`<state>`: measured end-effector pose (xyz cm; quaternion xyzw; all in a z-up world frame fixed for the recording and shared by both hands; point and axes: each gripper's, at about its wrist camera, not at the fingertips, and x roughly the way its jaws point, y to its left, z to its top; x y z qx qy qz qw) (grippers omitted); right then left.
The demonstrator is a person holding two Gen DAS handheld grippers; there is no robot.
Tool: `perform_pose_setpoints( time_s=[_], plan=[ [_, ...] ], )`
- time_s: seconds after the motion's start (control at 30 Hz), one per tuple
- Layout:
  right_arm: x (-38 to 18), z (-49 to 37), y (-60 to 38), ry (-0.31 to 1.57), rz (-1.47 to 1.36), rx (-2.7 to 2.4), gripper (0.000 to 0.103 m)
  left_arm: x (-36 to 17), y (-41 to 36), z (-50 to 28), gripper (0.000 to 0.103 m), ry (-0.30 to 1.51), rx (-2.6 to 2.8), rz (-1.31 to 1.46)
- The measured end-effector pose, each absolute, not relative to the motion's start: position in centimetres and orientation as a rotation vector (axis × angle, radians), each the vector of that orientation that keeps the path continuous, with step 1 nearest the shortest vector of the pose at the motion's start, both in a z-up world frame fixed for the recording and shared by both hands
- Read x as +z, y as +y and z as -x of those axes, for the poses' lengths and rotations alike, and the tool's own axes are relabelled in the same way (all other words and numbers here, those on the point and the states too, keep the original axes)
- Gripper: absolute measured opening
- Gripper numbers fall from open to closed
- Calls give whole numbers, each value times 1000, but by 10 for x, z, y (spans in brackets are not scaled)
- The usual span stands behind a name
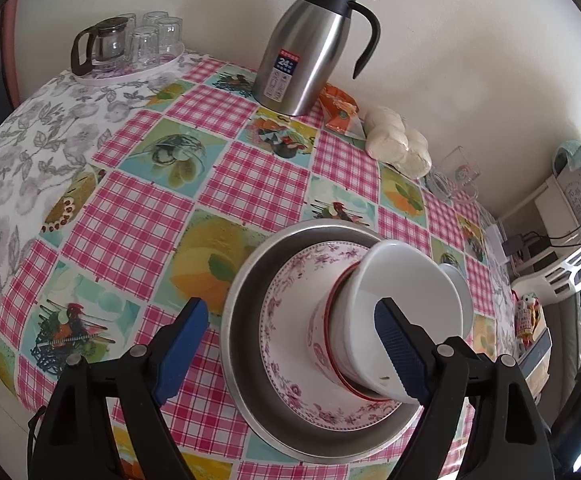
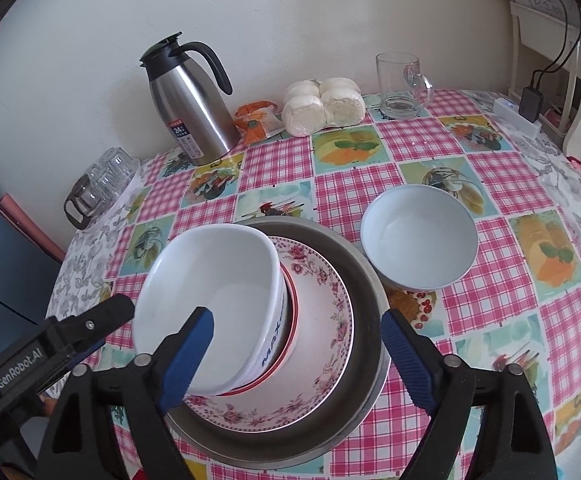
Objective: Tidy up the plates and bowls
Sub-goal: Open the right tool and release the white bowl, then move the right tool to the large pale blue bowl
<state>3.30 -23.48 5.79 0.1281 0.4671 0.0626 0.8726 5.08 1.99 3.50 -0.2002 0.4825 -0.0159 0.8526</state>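
Note:
A metal basin (image 1: 235,336) (image 2: 367,312) on the checked tablecloth holds a floral plate (image 1: 286,376) (image 2: 324,304). On the plate a red-rimmed bowl (image 1: 321,344) carries a white bowl (image 1: 410,280) (image 2: 218,272), and both lean. My left gripper (image 1: 290,350) is open; one finger hangs over the white bowl and the other stands outside the basin. My right gripper (image 2: 296,356) is open too, one finger over the white bowl's inside, the other above the basin's rim. Neither grips anything. A second white bowl (image 2: 418,236) (image 1: 456,280) sits alone beside the basin.
Against the wall stand a steel thermos jug (image 1: 310,44) (image 2: 188,104), an orange packet (image 2: 256,120), bagged buns (image 2: 322,106) and a glass mug (image 2: 400,86). A tray of glasses with a small glass pot (image 1: 126,46) occupies the far left corner. Shelving and cables (image 2: 538,80) are at the right.

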Motion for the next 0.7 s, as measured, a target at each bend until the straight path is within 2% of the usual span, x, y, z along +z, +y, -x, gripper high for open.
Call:
perform_pose_setpoints(
  time_s=[0.27, 0.3, 0.43, 0.47, 0.53, 0.7],
  plan=[
    [57, -33, -237, 969, -252, 117, 99, 31, 24, -51, 87, 1018, 8, 422],
    [57, -33, -238, 970, -252, 112, 103, 30, 23, -51, 87, 1020, 12, 420],
    [57, -33, -241, 965, -253, 106, 103, 28, 23, -51, 87, 1025, 33, 414],
    [57, -33, -242, 964, -253, 106, 103, 28, 23, -51, 88, 1024, 39, 416],
    [57, -33, -243, 963, -249, 105, 103, 28, 24, -51, 100, 1020, 45, 425],
    [57, -33, -248, 960, -243, 96, 103, 31, 18, -51, 101, 1002, 41, 427]
  ],
)
